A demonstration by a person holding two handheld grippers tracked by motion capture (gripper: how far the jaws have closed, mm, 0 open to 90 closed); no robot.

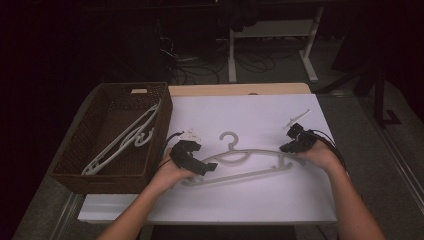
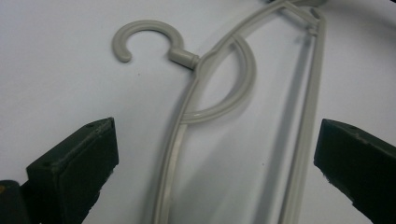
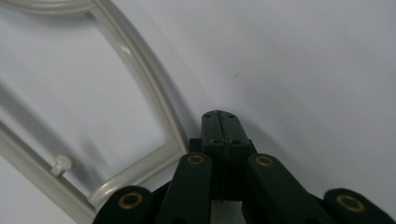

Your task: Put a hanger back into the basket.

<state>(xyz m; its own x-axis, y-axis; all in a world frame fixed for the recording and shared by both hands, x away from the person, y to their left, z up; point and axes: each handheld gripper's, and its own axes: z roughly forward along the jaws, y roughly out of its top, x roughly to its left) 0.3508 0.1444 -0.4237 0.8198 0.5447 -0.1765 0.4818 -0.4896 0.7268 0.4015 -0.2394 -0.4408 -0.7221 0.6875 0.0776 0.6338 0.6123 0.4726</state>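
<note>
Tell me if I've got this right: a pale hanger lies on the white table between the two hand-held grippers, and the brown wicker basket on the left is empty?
Not quite. The basket is not empty: the high view shows a white hanger lying in it. The rest holds: a pale hanger lies on the white table between the left hand-held gripper and the right hand-held gripper.
</note>
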